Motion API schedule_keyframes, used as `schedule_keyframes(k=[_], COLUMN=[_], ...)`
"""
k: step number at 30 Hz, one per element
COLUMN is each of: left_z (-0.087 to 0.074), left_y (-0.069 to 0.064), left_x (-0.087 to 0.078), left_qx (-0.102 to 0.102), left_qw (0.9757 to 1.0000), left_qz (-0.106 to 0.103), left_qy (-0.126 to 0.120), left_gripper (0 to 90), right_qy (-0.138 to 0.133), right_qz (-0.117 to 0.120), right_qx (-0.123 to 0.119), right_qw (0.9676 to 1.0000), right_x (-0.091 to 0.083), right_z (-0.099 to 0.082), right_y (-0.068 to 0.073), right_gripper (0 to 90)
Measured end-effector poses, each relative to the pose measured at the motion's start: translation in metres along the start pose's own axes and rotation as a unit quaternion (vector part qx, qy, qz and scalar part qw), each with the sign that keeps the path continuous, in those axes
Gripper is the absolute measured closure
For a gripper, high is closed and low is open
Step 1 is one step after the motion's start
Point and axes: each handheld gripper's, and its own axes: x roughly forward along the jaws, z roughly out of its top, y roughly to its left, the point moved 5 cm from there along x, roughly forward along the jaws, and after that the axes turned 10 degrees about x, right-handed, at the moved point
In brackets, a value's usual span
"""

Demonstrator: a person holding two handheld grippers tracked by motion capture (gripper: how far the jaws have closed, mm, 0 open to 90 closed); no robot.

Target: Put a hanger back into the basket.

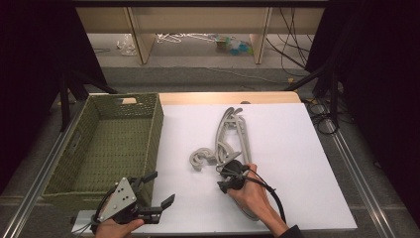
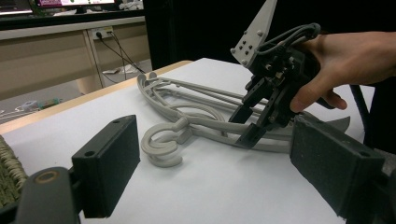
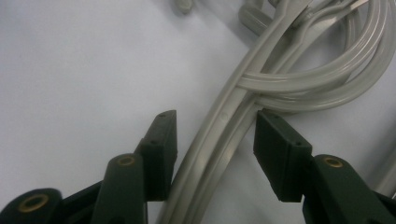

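Right gripper [image 3: 215, 140], frame centre, jaws straddling pale grey plastic hangers [image 3: 224, 154] on white sheet [image 3: 70, 70], not clamped. Left gripper [image 1: 153, 191], lower left, spread, holding nothing.

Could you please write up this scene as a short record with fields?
Work surface: white table top
Items: pile of grey plastic clothes hangers, hooks toward the basket
Container: green woven basket at the table's left, nothing visible inside
Right hand-held gripper: down on the hangers, jaws straddling one hanger arm; a gap shows beside the arm, so no grip yet
Left hand-held gripper: jaws wide open, holding nothing, near the basket's front corner
Likely next move: probably closing on the hanger arm and lifting it
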Motion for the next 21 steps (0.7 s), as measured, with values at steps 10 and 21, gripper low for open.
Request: schedule_keyframes(k=[10,21], left_z=[0.0,0.003], left_y=[0.0,0.001], left_x=[0.0,-0.001], left_qx=[-0.004,0.0], left_qw=[1.0,0.9999], left_qz=[0.0,-0.001], left_qy=[-0.002,-0.013], left_gripper=[15.9,15.9], right_qy=[-0.001,-0.021], right_qz=[0.018,0.065], right_qx=[0.006,0.049], right_qw=[0.9998,0.9965], right_x=[-0.013,-0.032], right_z=[0.003,0.0], right_y=[-0.001,-0.013], right_gripper=[67.7,75.1])
